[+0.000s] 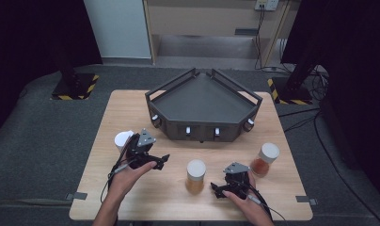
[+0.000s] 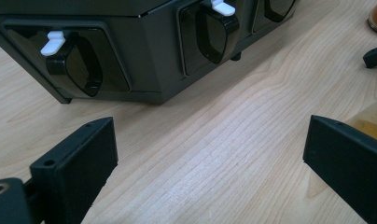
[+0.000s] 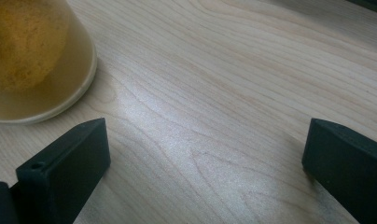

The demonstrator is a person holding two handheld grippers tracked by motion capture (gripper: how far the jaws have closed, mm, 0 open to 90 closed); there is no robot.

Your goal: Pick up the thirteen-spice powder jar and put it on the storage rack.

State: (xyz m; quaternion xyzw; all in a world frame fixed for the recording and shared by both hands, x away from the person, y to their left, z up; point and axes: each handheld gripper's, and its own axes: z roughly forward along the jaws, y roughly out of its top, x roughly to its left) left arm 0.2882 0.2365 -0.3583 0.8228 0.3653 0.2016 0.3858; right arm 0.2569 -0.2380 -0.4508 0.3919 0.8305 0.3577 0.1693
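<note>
Jar with yellow-orange contents (image 1: 196,176): it stands upright on the table (image 1: 131,113), near the front edge, between the two claws. Jar count in the high view: three, each with a white lid. The second jar (image 1: 265,160), with reddish-brown contents, stands toward the right edge. The third jar (image 1: 124,140) stands at the left, partly hidden behind the left claw (image 1: 161,161). One dark tray (image 1: 202,101) with angled sides sits at the far middle of the table; small white latches show along its front wall.

High view, hand pose: the left hand (image 1: 131,176) enters from the bottom and holds the left claw pointing right, toward the yellow-orange jar. The right hand (image 1: 244,200) holds the right claw (image 1: 219,189) pointing left, just beside the same jar but apart from it.

Left gripper view: the left claw (image 2: 210,154) is spread wide with nothing between its jaws; bare table surface lies between them. The tray wall (image 2: 149,56) stands ahead, with two white latches (image 2: 52,42) fully in frame. An amber edge shows behind the right jaw.

Right gripper view: the right claw (image 3: 205,158) is spread wide and holds nothing. The base of the yellow-orange jar (image 3: 32,60) rests on the table at upper left, beyond the left jaw and not touching it.
</note>
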